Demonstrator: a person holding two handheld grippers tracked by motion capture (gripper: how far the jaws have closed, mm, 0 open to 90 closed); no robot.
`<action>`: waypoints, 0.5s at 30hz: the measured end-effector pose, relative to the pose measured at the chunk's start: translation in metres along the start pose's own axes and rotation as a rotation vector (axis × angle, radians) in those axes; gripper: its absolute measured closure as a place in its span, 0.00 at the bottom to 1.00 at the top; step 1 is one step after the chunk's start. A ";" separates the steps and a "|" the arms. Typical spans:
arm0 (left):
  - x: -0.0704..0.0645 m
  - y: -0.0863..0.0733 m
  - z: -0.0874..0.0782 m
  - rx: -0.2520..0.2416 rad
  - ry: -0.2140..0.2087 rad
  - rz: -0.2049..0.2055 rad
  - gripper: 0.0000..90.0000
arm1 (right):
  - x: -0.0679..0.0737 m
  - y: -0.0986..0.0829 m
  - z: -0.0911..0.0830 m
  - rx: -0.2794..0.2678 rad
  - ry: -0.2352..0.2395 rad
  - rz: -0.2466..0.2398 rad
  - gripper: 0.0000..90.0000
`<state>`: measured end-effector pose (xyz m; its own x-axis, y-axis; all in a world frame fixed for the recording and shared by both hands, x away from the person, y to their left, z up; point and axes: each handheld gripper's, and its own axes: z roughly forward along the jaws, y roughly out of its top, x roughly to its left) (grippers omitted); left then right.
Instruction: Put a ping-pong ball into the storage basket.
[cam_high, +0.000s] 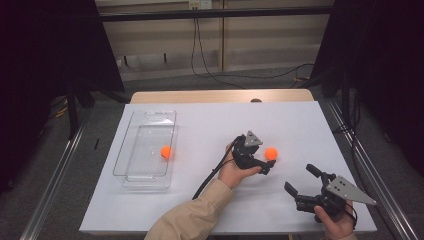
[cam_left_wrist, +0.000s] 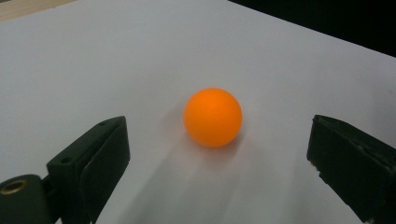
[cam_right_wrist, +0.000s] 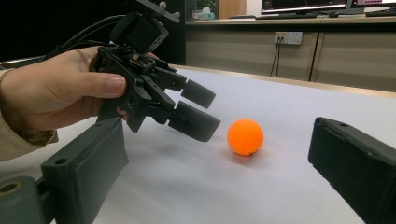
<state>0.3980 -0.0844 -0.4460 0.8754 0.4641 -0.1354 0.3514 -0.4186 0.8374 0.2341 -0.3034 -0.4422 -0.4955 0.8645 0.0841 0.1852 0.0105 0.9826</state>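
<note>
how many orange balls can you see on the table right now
2. One orange ball lies in the clear tray at the table's left; the other ball sits on the white surface, just ahead of the open left tongs.

The right hand (cam_high: 334, 221) (holding its gripper) is cut off by the high view's bottom edge

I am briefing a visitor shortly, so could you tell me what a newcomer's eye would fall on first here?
First, the bright orange ball lying on the white table, right of centre, with the left hand-held gripper open just beside it and not touching. Next, a second orange ball sits inside the clear plastic tray at the table's left. The right hand-held gripper waits open near the front right corner.
</note>
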 end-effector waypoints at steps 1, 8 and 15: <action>0.000 0.000 0.001 0.002 0.001 -0.001 0.06 | 0.000 0.000 0.000 0.000 0.000 0.000 0.04; 0.000 0.001 0.004 -0.001 0.003 0.004 0.07 | 0.000 0.000 0.000 0.000 0.000 0.001 0.04; 0.000 0.001 0.009 -0.005 0.003 -0.007 0.07 | 0.000 0.000 0.000 -0.002 0.000 0.003 0.04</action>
<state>0.4012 -0.0915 -0.4498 0.8720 0.4692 -0.1394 0.3556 -0.4114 0.8392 0.2341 -0.3033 -0.4420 -0.4946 0.8647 0.0875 0.1855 0.0067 0.9826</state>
